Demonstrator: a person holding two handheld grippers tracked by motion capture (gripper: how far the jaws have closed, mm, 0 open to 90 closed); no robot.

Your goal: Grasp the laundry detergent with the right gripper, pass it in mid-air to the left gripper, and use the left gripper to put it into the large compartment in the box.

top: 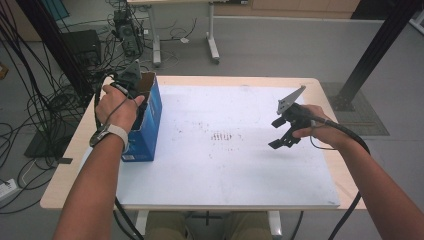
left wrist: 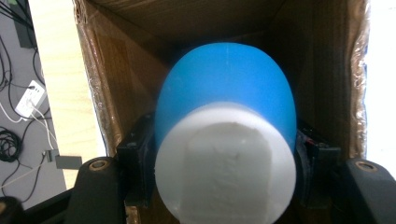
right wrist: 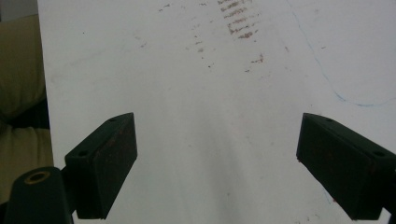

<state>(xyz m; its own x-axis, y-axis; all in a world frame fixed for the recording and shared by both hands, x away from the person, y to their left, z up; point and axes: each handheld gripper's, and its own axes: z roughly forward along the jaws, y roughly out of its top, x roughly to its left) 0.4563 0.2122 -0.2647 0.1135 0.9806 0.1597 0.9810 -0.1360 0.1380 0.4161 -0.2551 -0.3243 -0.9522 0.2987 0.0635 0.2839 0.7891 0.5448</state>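
The left tool is clamped on a blue bottle with a white cap, its black jaws pressing the bottle's sides just behind the cap. The bottle points down into an open cardboard box, so the cap faces the camera and the rounded blue body reaches toward the brown inner walls. Holding it by the neck end probably keeps the body free to go into the box without the jaws fouling the flaps. In the high view the person's left hand sits over the mouth of that box, blue on the outside, which stands upright at the left edge of the white mat; the bottle is thus at the box opening, hidden there by the hand.

The right tool hangs with its jaws spread wide and nothing between them, tilted down over bare mat. In the high view it is held well apart from the box, on the right side, likely parked out of the way while the left hand works.

The white mat covers most of a pale wooden table and carries a patch of small brown smudges near its middle and a faint blue line. Beyond lie a grey floor, tangled black cables at the left, and the legs of another table.
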